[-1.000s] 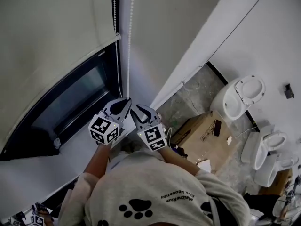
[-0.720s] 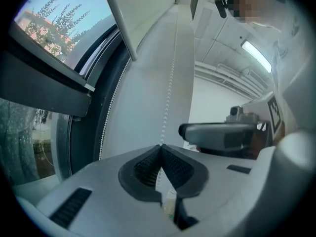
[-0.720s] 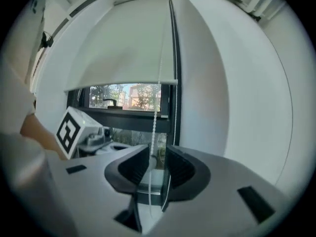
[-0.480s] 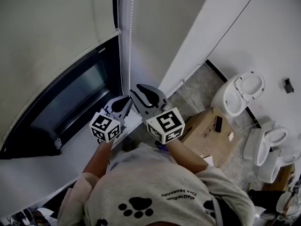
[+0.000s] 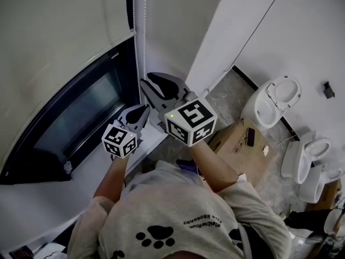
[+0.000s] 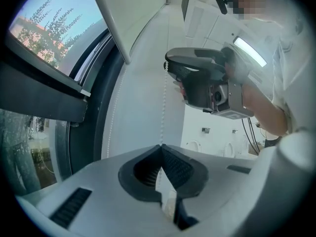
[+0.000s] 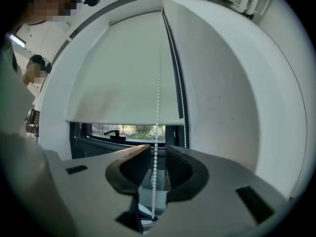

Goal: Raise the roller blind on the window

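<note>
While I'm stood at the window (image 5: pixel 81 117), left gripper (image 5: pixel 141 112): jaws clamped tight together on the bead cord (image 6: pixel 163 107), which climbs straight up out of the tips.
Right gripper (image 5: pixel 152 82): sits higher than the left one. Jaws are a fair way apart and have just been closing in. The cord hangs down the gap between them, but it's not pinched tbh.
Bead cord: two strands side by side along the right edge of the window frame, running up past the blind.
Roller blind (image 7: pixel 123 73): partly down, bottom bar hanging across the glass.
Window: dark frame, a strip of glass showing under the blind, trees (image 6: pixel 49 28) outside.
Floor (image 5: pixel 226 99): cardboard box (image 5: pixel 237 144) down on my right, white toilets (image 5: pixel 272 107) parked along the wall beyond it.
</note>
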The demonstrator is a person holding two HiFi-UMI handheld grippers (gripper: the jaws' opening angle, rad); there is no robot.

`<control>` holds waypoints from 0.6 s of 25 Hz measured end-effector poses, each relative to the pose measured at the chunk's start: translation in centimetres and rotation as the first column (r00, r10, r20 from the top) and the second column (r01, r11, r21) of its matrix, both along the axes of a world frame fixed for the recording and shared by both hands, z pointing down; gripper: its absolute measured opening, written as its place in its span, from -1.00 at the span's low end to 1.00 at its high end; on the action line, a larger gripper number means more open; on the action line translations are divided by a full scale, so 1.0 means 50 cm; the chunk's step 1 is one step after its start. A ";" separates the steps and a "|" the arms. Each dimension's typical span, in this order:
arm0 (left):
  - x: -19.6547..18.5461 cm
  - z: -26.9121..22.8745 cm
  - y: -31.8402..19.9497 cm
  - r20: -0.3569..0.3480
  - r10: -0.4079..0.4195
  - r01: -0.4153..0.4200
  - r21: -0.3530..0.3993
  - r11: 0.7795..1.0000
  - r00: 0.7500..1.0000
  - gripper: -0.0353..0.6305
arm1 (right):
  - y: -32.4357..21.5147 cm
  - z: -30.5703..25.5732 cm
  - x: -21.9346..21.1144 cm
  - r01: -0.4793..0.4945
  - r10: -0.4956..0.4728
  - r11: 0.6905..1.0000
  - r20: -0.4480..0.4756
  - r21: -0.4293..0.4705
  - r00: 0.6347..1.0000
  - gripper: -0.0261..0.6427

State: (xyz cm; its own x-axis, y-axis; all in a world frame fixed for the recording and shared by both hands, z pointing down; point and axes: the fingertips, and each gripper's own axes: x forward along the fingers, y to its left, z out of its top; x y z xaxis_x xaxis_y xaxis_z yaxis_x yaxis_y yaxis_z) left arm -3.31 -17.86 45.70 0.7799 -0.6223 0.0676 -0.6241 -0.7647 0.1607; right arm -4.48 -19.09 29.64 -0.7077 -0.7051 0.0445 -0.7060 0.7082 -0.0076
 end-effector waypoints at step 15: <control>0.029 0.026 -0.006 0.004 0.002 -0.002 -0.014 1.000 1.000 -0.87 | -0.018 -0.004 0.017 -0.042 0.042 0.999 -0.023 0.030 0.999 -0.89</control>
State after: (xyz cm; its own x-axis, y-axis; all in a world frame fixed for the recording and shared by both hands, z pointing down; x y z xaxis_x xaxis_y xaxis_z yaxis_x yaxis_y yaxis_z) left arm -1.88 -18.14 47.01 0.7807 -0.6199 0.0793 -0.6234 -0.7634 0.1692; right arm -3.63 -20.00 29.43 -0.6765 -0.7354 0.0399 -0.7348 0.6776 0.0300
